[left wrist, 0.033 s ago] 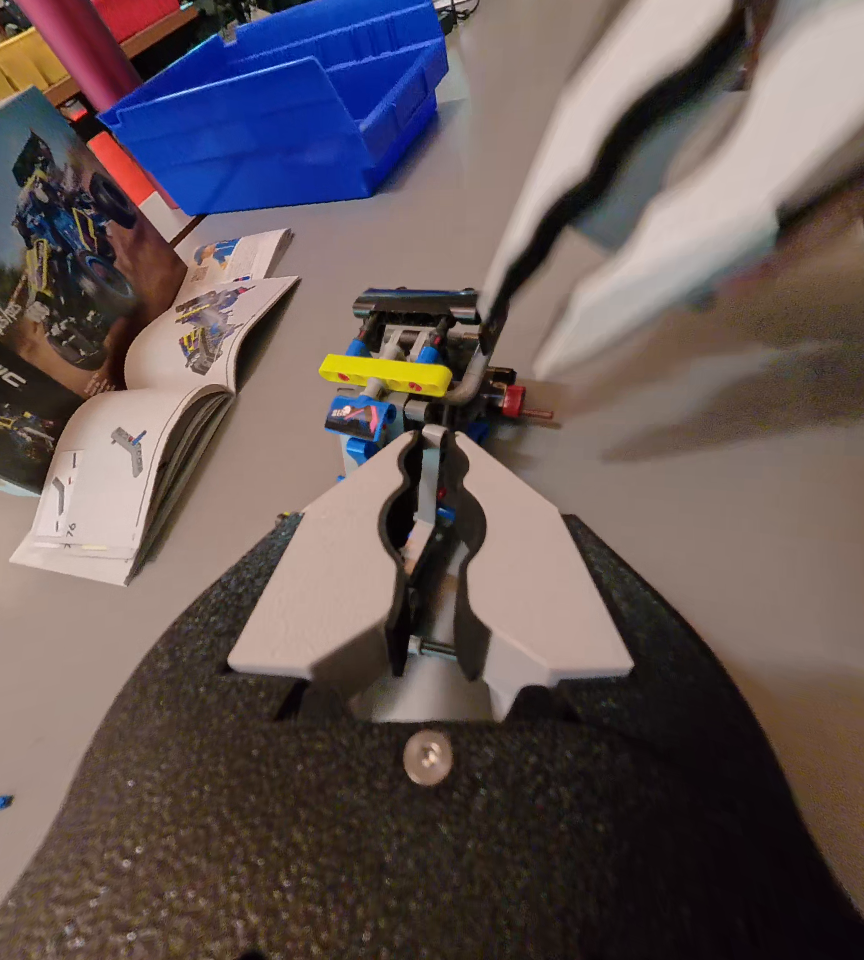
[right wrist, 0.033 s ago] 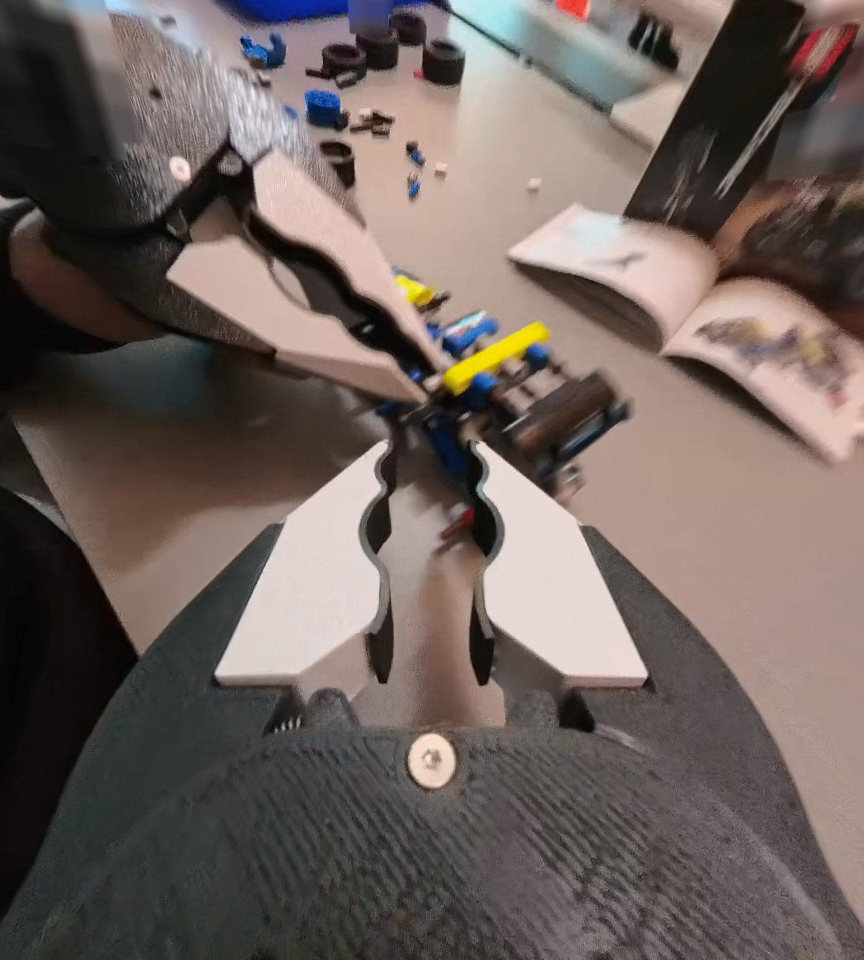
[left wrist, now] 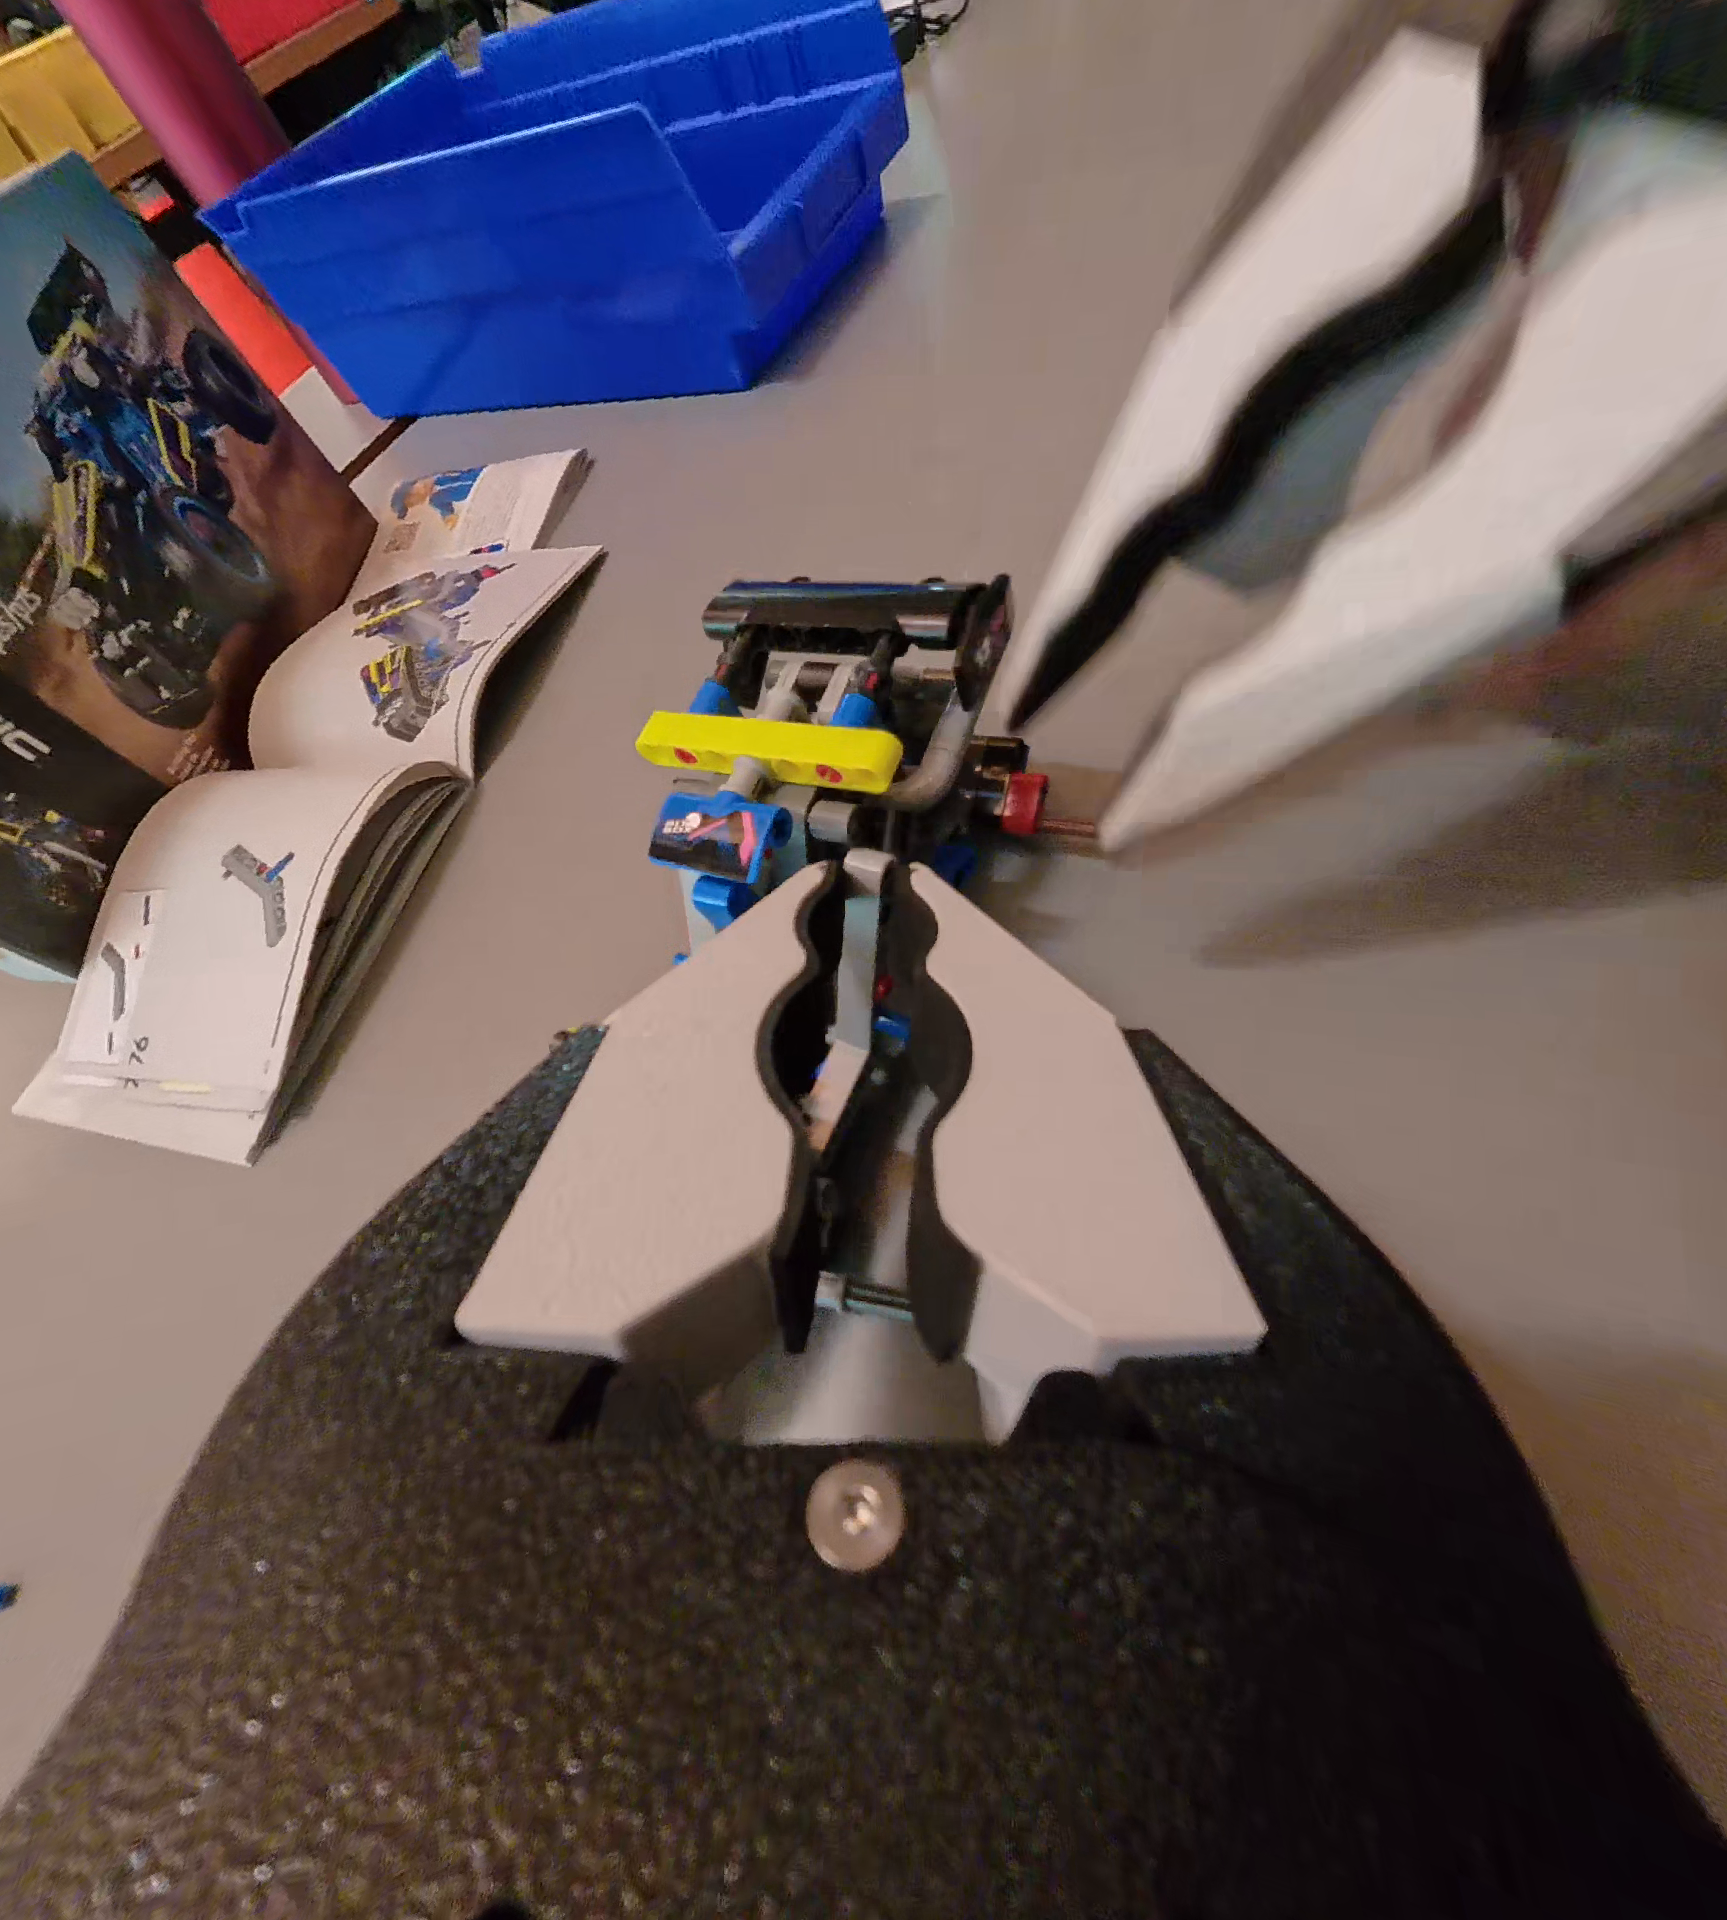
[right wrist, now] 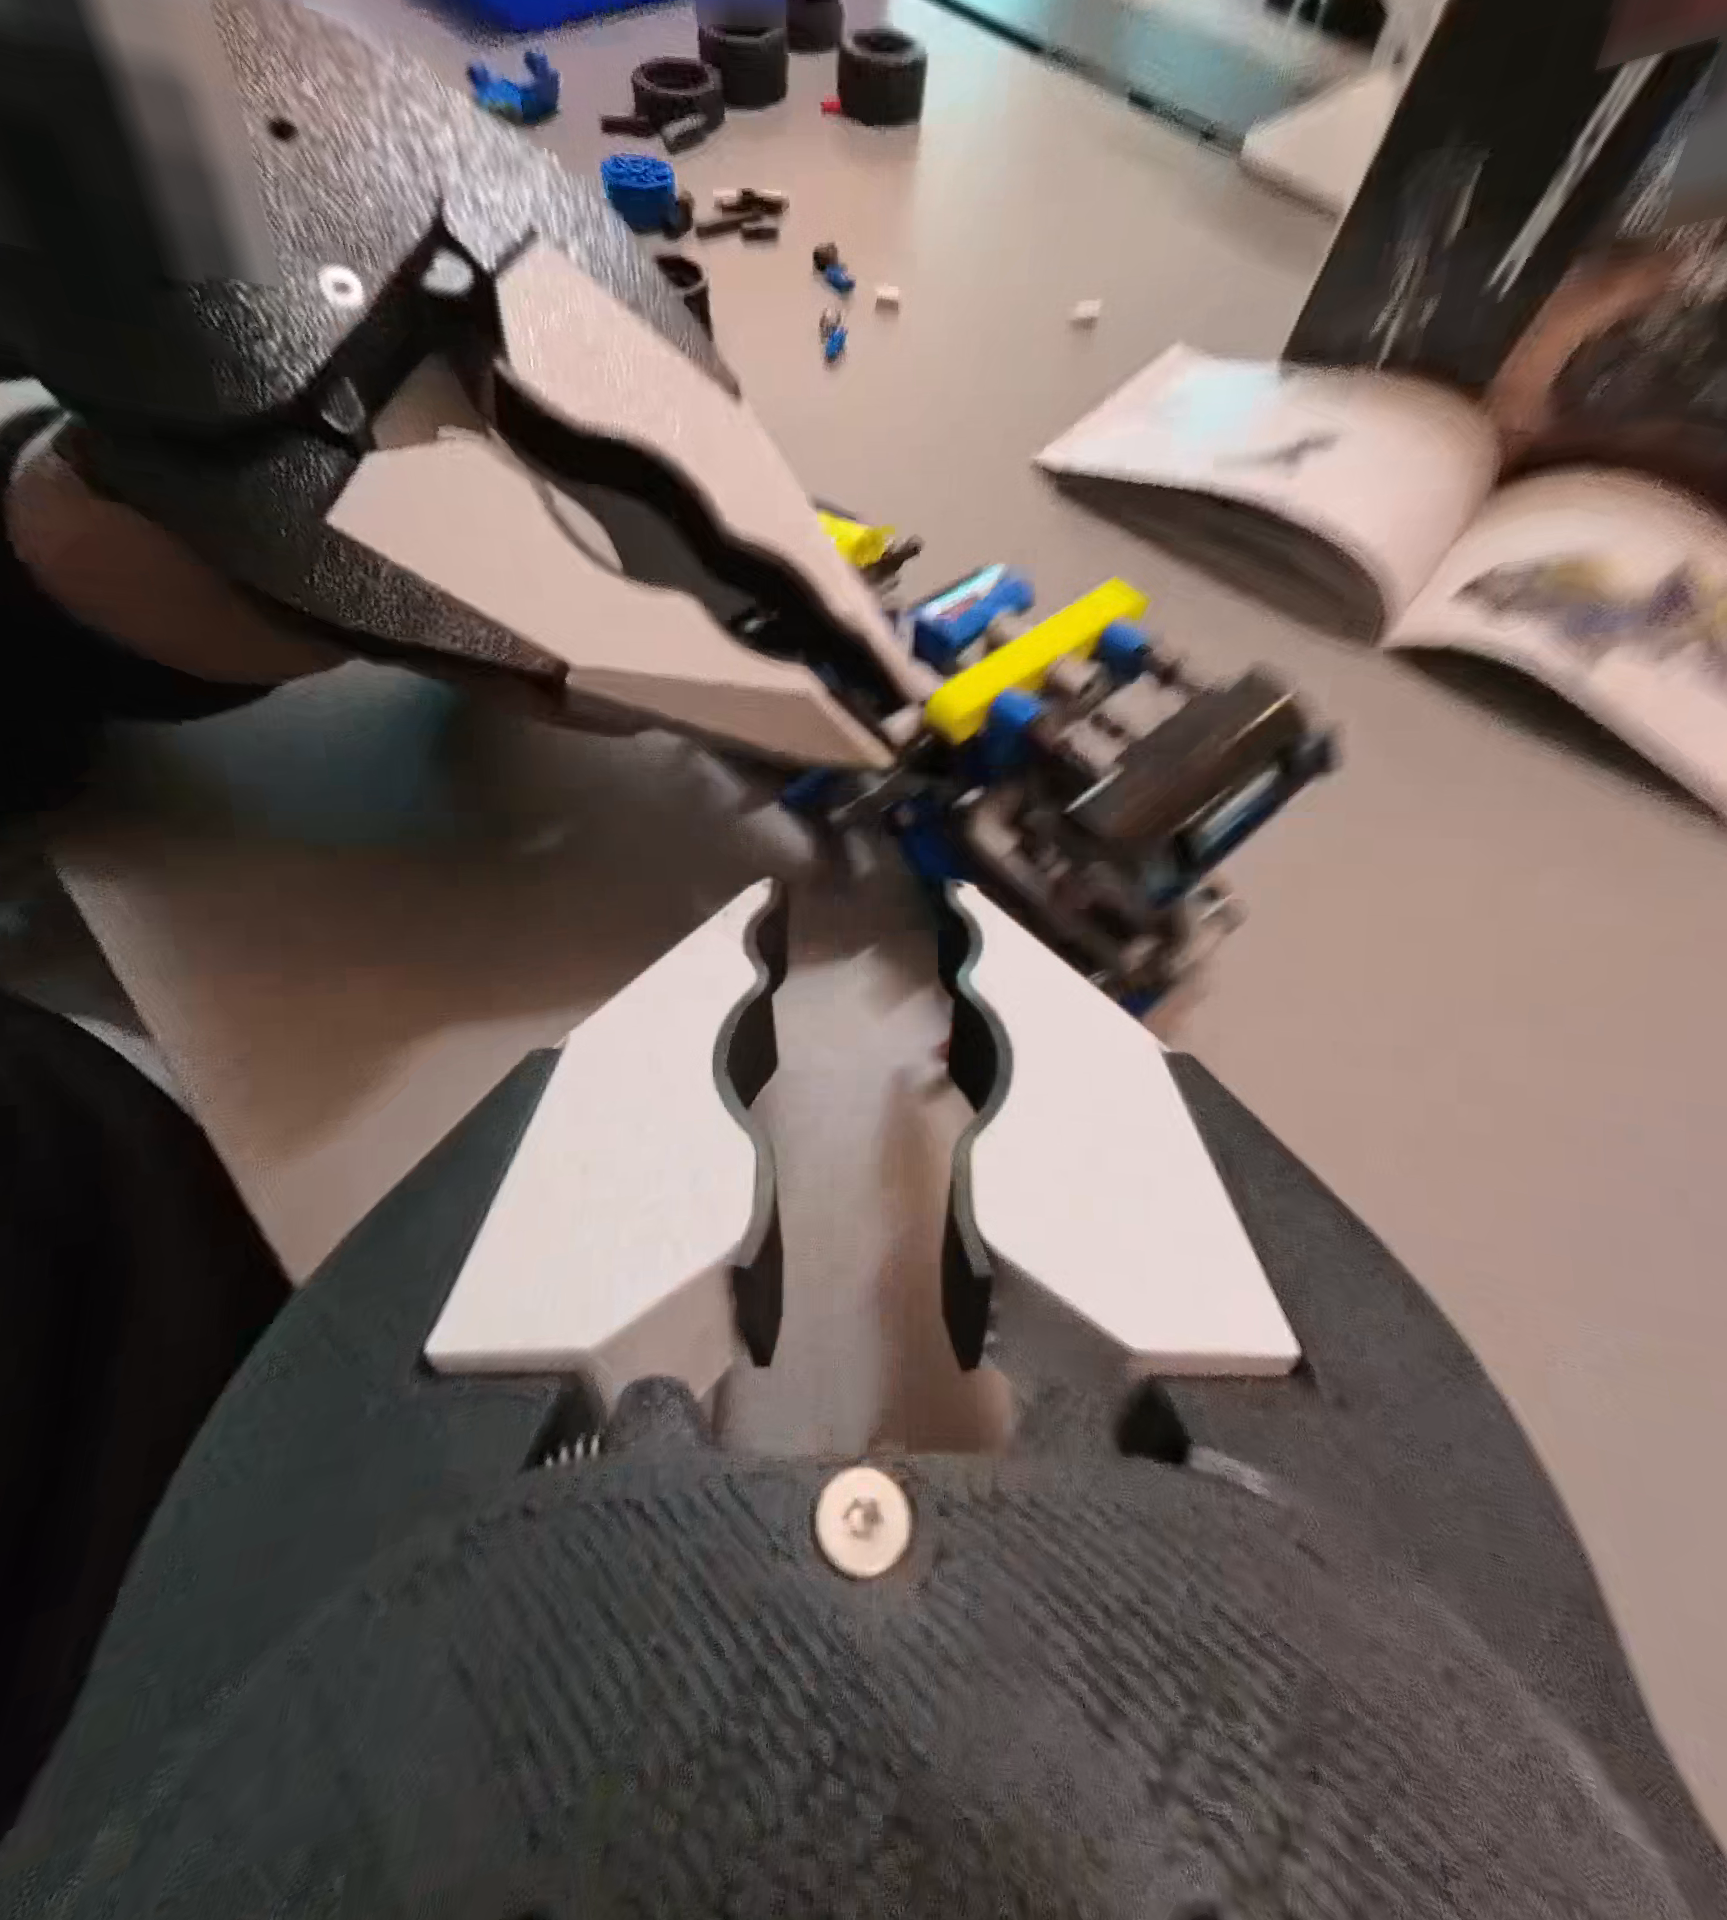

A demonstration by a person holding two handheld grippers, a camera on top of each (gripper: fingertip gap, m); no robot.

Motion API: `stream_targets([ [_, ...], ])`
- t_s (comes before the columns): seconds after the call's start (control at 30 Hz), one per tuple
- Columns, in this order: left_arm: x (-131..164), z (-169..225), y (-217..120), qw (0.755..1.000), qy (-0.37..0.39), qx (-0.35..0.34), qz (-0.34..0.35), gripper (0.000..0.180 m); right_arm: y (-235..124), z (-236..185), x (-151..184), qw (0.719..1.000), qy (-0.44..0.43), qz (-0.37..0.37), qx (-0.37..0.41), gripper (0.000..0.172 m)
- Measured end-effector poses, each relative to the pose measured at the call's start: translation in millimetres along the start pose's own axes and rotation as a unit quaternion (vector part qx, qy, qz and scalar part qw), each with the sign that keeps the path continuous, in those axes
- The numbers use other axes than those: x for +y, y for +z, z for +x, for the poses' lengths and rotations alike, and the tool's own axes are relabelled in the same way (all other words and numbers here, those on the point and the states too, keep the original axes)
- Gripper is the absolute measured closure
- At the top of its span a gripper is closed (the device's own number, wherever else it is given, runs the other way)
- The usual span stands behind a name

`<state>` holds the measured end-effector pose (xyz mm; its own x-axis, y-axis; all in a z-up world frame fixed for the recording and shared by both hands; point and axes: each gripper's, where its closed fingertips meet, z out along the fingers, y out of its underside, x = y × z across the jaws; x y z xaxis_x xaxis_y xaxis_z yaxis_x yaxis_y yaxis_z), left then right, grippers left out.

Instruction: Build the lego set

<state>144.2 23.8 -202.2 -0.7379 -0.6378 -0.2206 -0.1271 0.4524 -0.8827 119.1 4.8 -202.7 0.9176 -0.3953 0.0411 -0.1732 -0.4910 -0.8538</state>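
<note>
Left gripper (left wrist: 864, 883): pale grey fingers (left wrist: 672, 1122) with black wavy inner pads, mounted on a speckled black body. Right gripper (right wrist: 859, 904): whitish-grey fingers, black pads, black ribbed body. Brick model (left wrist: 838, 748): mainly blue and black, with grey beams, a yellow crossbeam (left wrist: 771, 750) bearing red pin ends, a red bushing (left wrist: 1025, 802), and a blue piece carrying a pink-and-white sticker. Table (left wrist: 1358, 1143): plain grey. Bin (left wrist: 568, 218): solid bright blue. Open booklet (left wrist: 298, 883): white pages with small blue, yellow and grey drawings. Box (left wrist: 59, 468): dark, printed with a blue and yellow vehicle. Loose tyres (right wrist: 880, 73): black.
</note>
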Motion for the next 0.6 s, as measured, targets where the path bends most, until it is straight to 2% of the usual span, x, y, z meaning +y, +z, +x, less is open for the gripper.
stream_targets([
  [0.1,-0.8,-8.2,-2.8,1.000,-0.020,-0.008,0.001,0.175,11.3,-33.6,-0.7,0.988,0.124,0.033,-0.084,0.138],
  [0.2,-5.5,-17.9,-9.6,0.998,-0.050,-0.013,0.018,0.175,11.2,-29.2,-31.4,0.953,0.243,0.147,-0.103,0.128],
  [0.23,-8.8,-21.2,-12.7,0.997,-0.064,-0.011,0.030,0.175,8.7,-26.5,-41.1,0.938,0.271,0.187,-0.109,0.130],
  [0.27,-12.9,-24.7,-16.3,0.996,-0.076,-0.008,0.043,0.175,10.1,-23.4,-42.3,0.930,0.292,0.199,-0.105,0.138],
  [0.3,-18.0,-28.2,-20.5,0.995,-0.087,-0.004,0.058,0.175,13.9,-23.5,-40.4,0.927,0.304,0.189,-0.109,0.132],
  [0.4,-38.7,-37.4,-36.9,0.981,-0.151,0.026,0.117,0.175,23.8,-24.6,-37.7,0.942,0.278,0.155,-0.102,0.128],
  [0.47,-58.1,-39.5,-51.9,0.961,-0.205,0.065,0.172,0.175,27.4,-18.7,-40.7,0.948,0.263,0.157,-0.083,0.135],
  [0.5,-68.2,-38.4,-60.3,0.948,-0.231,0.093,0.200,0.175,26.7,-13.0,-47.8,0.947,0.254,0.179,-0.077,0.132],
  [0.6,-91.5,-32.7,-84.3,0.898,-0.296,0.185,0.268,0.175,11.0,4.5,-83.7,0.925,0.200,0.314,-0.073,0.127],
])
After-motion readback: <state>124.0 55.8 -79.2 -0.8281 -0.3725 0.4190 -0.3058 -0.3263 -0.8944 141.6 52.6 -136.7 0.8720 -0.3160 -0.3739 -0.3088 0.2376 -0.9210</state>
